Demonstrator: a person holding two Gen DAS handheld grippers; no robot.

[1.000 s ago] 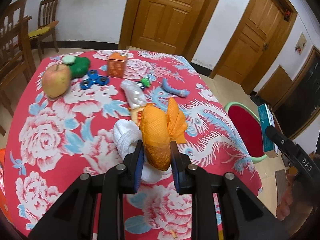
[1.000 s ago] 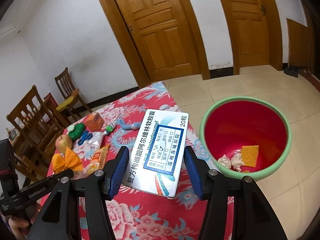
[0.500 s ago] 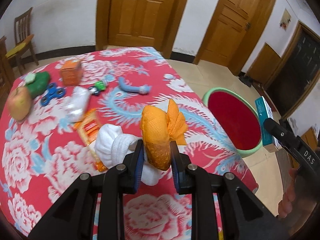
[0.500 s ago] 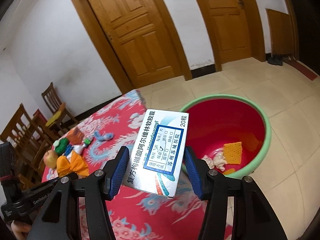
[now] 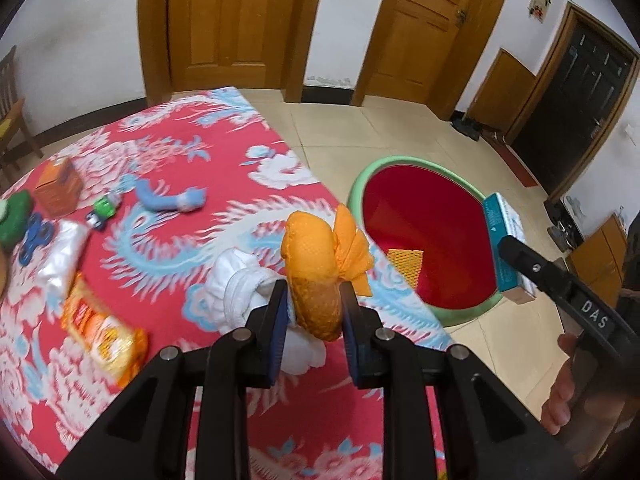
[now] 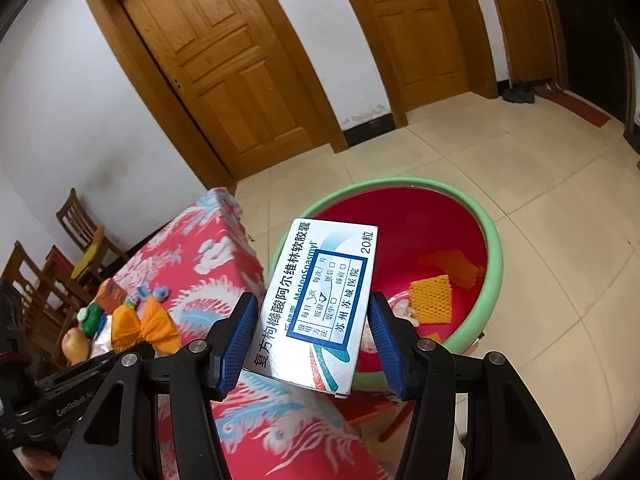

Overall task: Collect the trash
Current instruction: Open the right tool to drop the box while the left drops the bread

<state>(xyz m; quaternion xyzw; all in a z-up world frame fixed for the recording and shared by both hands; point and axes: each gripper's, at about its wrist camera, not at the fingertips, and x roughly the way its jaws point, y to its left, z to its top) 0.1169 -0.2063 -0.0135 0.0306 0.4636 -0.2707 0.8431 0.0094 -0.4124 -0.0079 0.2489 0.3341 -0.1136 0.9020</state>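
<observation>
My left gripper [image 5: 314, 314] is shut on a crumpled orange foam net [image 5: 316, 264], held above the right edge of the red flowered table [image 5: 192, 184]. My right gripper [image 6: 314, 338] is shut on a white and blue medicine box [image 6: 320, 300], which hangs over the near rim of a red basin with a green rim [image 6: 494, 248] on the floor. That basin [image 5: 356, 188] lies just right of the table in the left wrist view. Orange foam nets [image 6: 432, 298] and crumpled white paper lie inside it. The medicine box [image 5: 504, 244] and the right gripper [image 5: 520, 258] show at the right there.
On the table lie a white crumpled wad [image 5: 244, 284], an orange snack wrapper [image 5: 100, 328], a clear plastic bag [image 5: 66, 252], a blue toy [image 5: 168, 200], an orange box [image 5: 58, 186], a small toy car [image 5: 104, 210] and a fidget spinner [image 5: 34, 234]. Wooden chairs [image 6: 80, 228] stand beyond.
Both grippers have swung to the right with their loads, away from the table's middle and toward the basin. The medicine box now hangs over the basin's rim. Neither grip changed.
</observation>
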